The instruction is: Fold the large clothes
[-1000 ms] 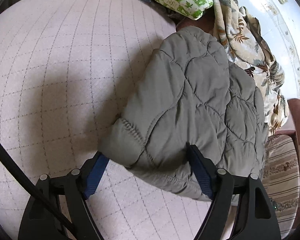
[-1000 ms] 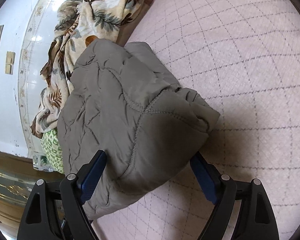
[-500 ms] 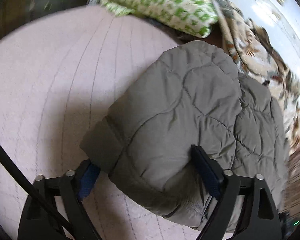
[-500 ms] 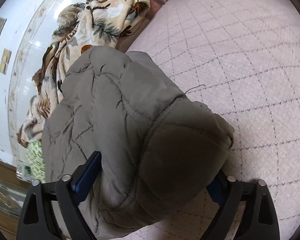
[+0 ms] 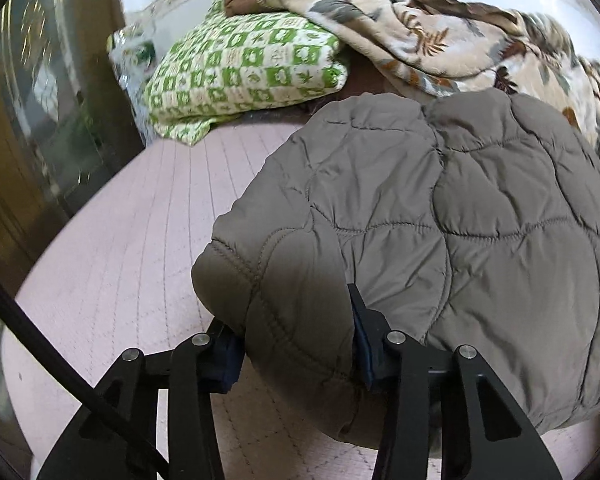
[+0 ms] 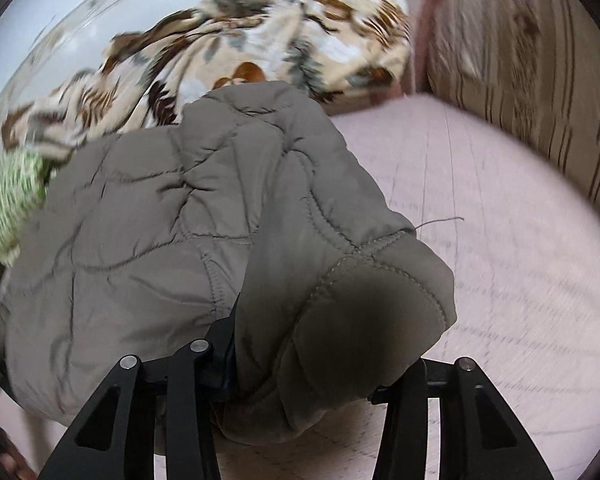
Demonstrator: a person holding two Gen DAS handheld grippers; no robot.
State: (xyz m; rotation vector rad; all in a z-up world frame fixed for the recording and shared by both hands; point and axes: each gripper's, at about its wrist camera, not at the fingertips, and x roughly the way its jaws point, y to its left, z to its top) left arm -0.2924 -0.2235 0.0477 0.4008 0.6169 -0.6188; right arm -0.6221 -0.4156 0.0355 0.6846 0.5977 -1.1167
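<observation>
Left gripper (image 5: 296,340) is clamped on the near corner of the quilted jacket (image 5: 440,216), its jaws having just been closing; right gripper (image 6: 304,376) likewise, on the other corner; jacket is lifted off the pink bedcover (image 5: 140,248), near the floral blanket (image 5: 420,44); slippery padded bulk may slide out, since only edges are pinched.

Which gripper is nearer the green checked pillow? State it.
Left. The left gripper clamps the jacket corner on the green checked pillow's side; the right gripper clamps the opposite corner, the pillow far across the jacket.
</observation>
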